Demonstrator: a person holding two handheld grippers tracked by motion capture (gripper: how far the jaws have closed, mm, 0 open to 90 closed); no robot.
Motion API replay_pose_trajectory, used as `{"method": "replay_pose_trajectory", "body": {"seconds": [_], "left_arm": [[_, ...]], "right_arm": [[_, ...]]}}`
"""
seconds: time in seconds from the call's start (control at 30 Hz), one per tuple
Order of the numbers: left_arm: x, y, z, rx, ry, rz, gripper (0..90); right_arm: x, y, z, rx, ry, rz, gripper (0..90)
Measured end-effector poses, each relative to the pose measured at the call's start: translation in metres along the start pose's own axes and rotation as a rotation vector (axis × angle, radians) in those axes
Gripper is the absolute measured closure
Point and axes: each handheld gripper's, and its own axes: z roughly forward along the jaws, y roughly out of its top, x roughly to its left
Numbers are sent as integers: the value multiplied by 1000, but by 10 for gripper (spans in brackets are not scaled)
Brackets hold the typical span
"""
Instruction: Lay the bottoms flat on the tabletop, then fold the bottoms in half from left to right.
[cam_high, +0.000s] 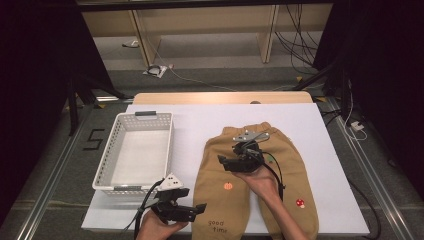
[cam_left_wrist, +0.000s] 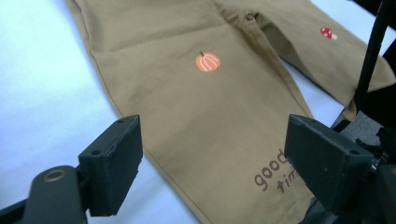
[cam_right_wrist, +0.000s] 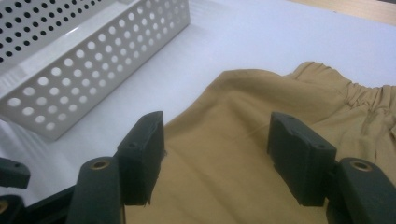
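Observation:
Tan trousers (cam_high: 250, 195) lie flat on the white mat (cam_high: 310, 125), waistband at the far end and legs toward me. They carry an orange pumpkin print (cam_high: 228, 186), a red mushroom (cam_high: 300, 203) and the words "good time" (cam_high: 216, 226). My right gripper (cam_high: 222, 162) hovers over the upper left of the trousers, pointing left, jaws open and empty; in its own view the right gripper (cam_right_wrist: 215, 149) spans the tan cloth (cam_right_wrist: 243, 140) near the elastic waistband (cam_right_wrist: 369, 91). At the near edge my left gripper (cam_high: 199, 209) stands open beside the left leg's hem (cam_left_wrist: 224, 154).
A white perforated basket (cam_high: 116, 135) stands empty on the mat's left side, close to the trousers' left edge, and appears as the basket wall (cam_right_wrist: 84, 70) in the right gripper view. A wooden table edge (cam_high: 220, 97) runs behind the mat. Cables lie on the floor beyond.

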Motion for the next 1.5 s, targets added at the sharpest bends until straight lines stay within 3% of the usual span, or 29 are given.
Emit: {"method": "replay_pose_trajectory", "body": {"seconds": [0.33, 0.73, 1.0, 1.17, 1.33, 1.43, 1.5], "left_arm": [[0, -4, 10, 99, 19, -8, 196], [1, -9, 22, 171, 23, -6, 216], [4, -12, 31, 200, 53, -14, 252], [5, -11, 32, 182, 62, -28, 355], [0, -11, 34, 172, 63, -14, 478], [-3, -12, 37, 169, 30, -28, 550], [-5, -11, 39, 172, 31, -16, 610]], "right_arm": [[-1, 4, 19, 36, 7, -8, 331], [7, 7, 31, 63, 22, -26, 302], [7, 5, 32, 65, 24, -35, 299], [7, 5, 33, 73, 26, -36, 299], [6, 5, 33, 78, 30, -38, 299], [6, 5, 33, 76, 28, -36, 299], [6, 5, 32, 74, 25, -38, 299]]}}
